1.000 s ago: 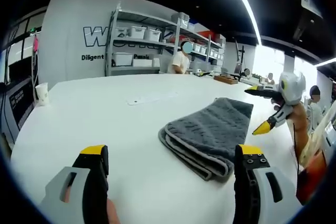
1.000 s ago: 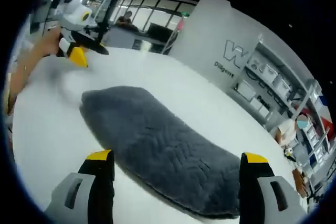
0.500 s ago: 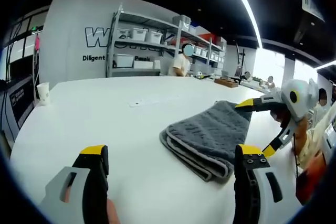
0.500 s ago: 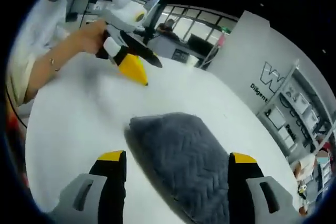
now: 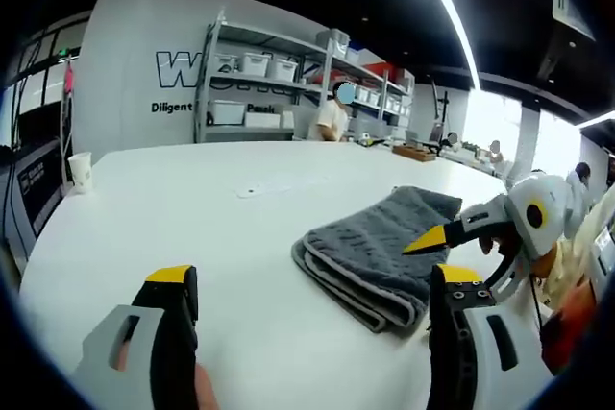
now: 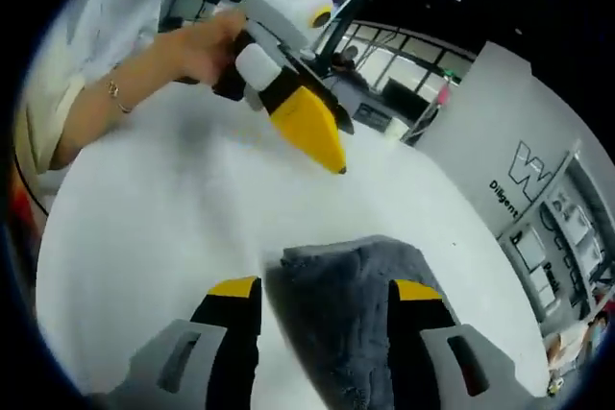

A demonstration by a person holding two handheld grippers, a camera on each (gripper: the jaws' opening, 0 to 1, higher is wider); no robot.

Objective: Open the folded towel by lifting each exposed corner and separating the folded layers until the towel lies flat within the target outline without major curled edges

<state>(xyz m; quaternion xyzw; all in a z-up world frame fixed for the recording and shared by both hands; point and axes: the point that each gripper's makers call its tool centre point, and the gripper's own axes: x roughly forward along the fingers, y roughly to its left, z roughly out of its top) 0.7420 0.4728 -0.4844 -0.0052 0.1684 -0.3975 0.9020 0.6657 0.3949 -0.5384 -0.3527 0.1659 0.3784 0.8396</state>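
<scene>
- Folded dark grey ribbed terry towel (image 5: pixel 384 247) lies on the white tabletop (image 5: pixel 192 218), in several stacked layers, toward the tabletop edge where the person stands.
- Left gripper view: left gripper (image 5: pixel 312 319), grey with yellow tips, has its fingers (image 5: pixel 173 280) spread wide with nothing between them. The towel's rounded folded end lies ahead of them, nearer the right-hand finger and apart from both.
- Towel's long axis runs from that near folded end away toward the far right of the tabletop; stacked fold edges show along its near side.
- Right gripper (image 5: pixel 452 237) enters the left gripper view from the right, yellow tips over the towel's right portion; contact cannot be judged there.
- Right gripper view: right gripper (image 6: pixel 317 290) fingers (image 6: pixel 235 290) are partly closed, straddling the towel's (image 6: pixel 356 285) near end; the cloth sits between the tips, but whether they grip it I cannot tell.
- In that view the left gripper (image 6: pixel 307 127), held in a hand (image 6: pixel 207 45), hangs above the tabletop beyond the towel.
- White paper cup (image 5: pixel 77 172) stands near the far left edge of the tabletop.
</scene>
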